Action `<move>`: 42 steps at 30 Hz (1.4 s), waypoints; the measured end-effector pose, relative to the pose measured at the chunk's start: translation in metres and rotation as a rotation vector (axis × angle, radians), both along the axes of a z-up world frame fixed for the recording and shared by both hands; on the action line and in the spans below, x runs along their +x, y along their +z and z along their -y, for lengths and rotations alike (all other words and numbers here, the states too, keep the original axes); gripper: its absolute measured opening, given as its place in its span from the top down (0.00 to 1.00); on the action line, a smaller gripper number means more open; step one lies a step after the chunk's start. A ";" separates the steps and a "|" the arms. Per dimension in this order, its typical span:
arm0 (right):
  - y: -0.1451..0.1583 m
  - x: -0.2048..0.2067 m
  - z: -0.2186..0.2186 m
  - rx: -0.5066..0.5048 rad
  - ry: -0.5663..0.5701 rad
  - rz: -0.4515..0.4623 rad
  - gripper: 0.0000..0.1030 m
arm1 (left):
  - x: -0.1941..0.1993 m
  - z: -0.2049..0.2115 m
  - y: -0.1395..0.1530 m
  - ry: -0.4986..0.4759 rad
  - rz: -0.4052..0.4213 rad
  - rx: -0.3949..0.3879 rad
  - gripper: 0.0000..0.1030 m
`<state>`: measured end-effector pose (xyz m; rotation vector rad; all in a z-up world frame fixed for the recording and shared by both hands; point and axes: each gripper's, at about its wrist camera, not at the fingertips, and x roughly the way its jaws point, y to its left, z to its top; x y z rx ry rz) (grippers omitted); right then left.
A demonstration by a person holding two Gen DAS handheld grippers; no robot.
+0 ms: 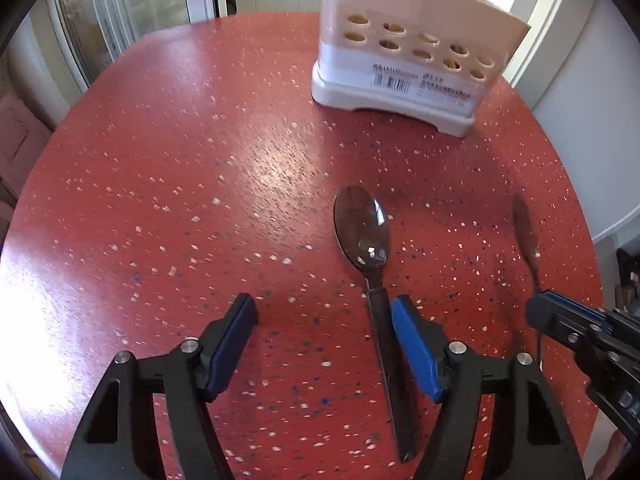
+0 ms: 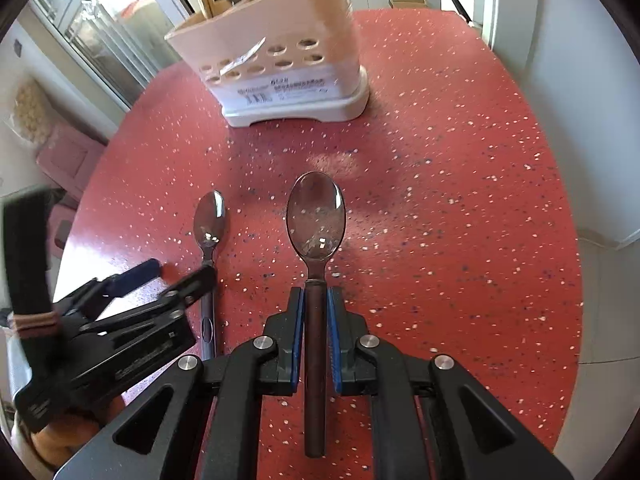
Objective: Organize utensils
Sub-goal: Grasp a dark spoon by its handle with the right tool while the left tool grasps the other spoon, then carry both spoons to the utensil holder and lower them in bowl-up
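Observation:
A beige cutlery holder point(image 1: 416, 40) with round holes stands at the far side of the red speckled table point(image 1: 180, 200); it also shows in the right wrist view point(image 2: 280, 48), with utensils inside. My left gripper point(image 1: 324, 312) is open, its jaws on either side of the handle of a spoon point(image 1: 362, 228) lying on the table. My right gripper point(image 2: 314, 300) is shut on the handle of a second spoon point(image 2: 316, 216), bowl pointing forward. The right gripper point(image 1: 560, 324) and its spoon point(image 1: 526, 228) show edge-on in the left view. The left gripper point(image 2: 176, 272) and first spoon point(image 2: 210, 220) show in the right view.
A glass door point(image 1: 120, 20) and white wall lie beyond the table. A pink box point(image 2: 68, 156) sits on the floor at left. The table edge curves round close on the right point(image 2: 576, 280).

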<state>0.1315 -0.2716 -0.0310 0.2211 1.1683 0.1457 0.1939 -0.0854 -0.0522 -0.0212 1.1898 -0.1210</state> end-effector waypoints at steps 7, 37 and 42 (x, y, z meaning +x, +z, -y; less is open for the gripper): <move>0.014 -0.012 0.014 0.044 -0.002 0.031 0.88 | 0.006 0.015 0.003 -0.014 -0.042 0.054 0.18; 0.051 -0.017 0.031 0.129 0.014 0.157 0.88 | -0.031 0.012 0.062 -0.103 0.230 -0.054 0.61; 0.066 -0.014 0.029 0.143 0.032 0.208 0.88 | -0.028 0.005 0.087 -0.097 0.289 -0.099 0.61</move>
